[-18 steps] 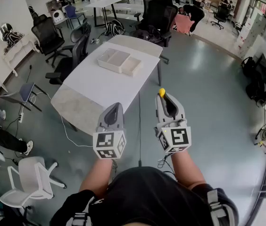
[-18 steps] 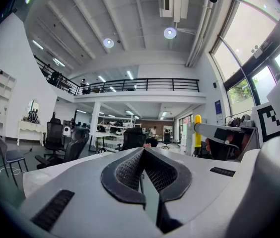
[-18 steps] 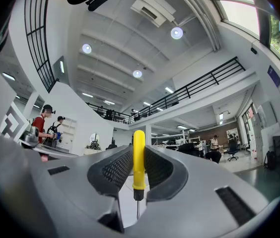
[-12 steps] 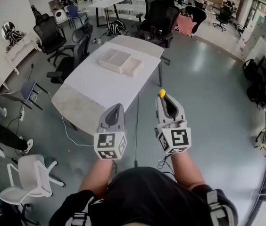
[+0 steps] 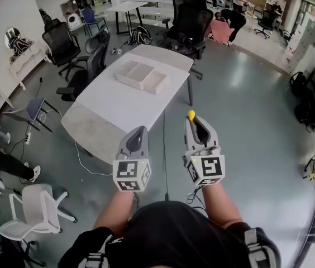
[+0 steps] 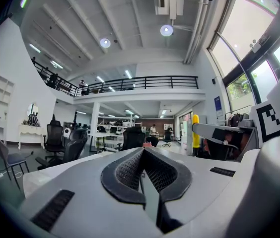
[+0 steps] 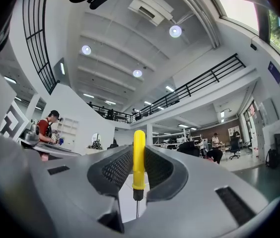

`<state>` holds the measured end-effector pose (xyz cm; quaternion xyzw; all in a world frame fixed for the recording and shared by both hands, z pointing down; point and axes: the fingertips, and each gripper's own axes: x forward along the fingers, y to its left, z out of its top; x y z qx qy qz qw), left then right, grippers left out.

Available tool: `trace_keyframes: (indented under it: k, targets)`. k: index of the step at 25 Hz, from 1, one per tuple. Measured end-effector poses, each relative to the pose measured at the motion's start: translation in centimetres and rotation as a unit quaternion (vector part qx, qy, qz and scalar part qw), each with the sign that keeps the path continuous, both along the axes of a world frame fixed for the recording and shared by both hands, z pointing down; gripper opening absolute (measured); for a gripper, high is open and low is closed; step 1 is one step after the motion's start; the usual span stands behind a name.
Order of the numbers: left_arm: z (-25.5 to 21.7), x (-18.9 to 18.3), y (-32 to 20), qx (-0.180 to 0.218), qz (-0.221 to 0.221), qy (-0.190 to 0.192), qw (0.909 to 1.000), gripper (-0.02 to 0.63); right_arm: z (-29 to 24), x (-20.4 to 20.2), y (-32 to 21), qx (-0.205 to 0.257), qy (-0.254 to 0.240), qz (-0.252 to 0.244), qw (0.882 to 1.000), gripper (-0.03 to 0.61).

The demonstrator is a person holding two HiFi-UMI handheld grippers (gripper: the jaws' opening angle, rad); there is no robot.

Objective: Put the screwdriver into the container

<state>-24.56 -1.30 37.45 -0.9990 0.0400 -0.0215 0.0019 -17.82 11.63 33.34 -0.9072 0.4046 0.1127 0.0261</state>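
The right gripper [image 5: 196,121] clamps the screwdriver [image 5: 191,115] by its yellow handle, which stands upright between the pads with the thin metal shaft pointing back towards the gripper's body. The left gripper [image 5: 138,133] is beside it with its jaws pressed together and nothing between them. Both are held out over the glossy grey-green floor [image 5: 247,105], short of the long white table [image 5: 118,102], whose near end is a mottled grey. The container [image 5: 142,75], a pale shallow tray split into compartments, sits on the far half of the table, well apart from the screwdriver. Black office chairs [image 5: 60,41] stand along the table's left side and beyond its far end; a white chair [image 5: 32,219] stands at lower left. A dark cable [image 5: 164,149] runs across the floor beside the table. The room is a tall open office with more desks behind, a mezzanine with a black railing [image 6: 145,83] and round ceiling lights [image 6: 166,30]
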Motion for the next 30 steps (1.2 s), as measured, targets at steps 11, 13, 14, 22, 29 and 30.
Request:
trace_keyframes:
  k: [11, 13, 14, 22, 29, 30]
  targets:
    - [0.1, 2.7, 5.4, 0.004, -0.002, 0.006, 1.0, 0.006, 0.7, 1.9, 4.6, -0.002, 0.005, -0.006, 1.0, 0.067]
    - [0.3, 3.2, 6.3, 0.008, -0.001, 0.005, 1.0, 0.006, 0.8, 2.3, 5.4, -0.004, 0.009, -0.007, 1.0, 0.067]
    - [0.4, 3.5, 6.7, 0.011, 0.0, 0.004, 0.9999, 0.006, 0.8, 2.5, 5.8, -0.003, 0.009, -0.007, 1.0, 0.067]
    - [0.3, 5.7, 9.1, 0.028, 0.009, 0.006, 0.9995, 0.006, 1.5, 4.5, 8.3, -0.001, -0.002, -0.002, 1.0, 0.067]
    - [-0.3, 8.2, 9.0, 0.054, 0.013, 0.008, 0.9984, 0.006, 1.5, 6.7, 7.4, -0.003, 0.001, -0.01, 1.0, 0.067]
    - [-0.2, 8.8, 8.8, 0.055, 0.014, 0.009, 0.9983, 0.006, 1.5, 7.3, 7.1, 0.0, 0.001, -0.012, 1.0, 0.067]
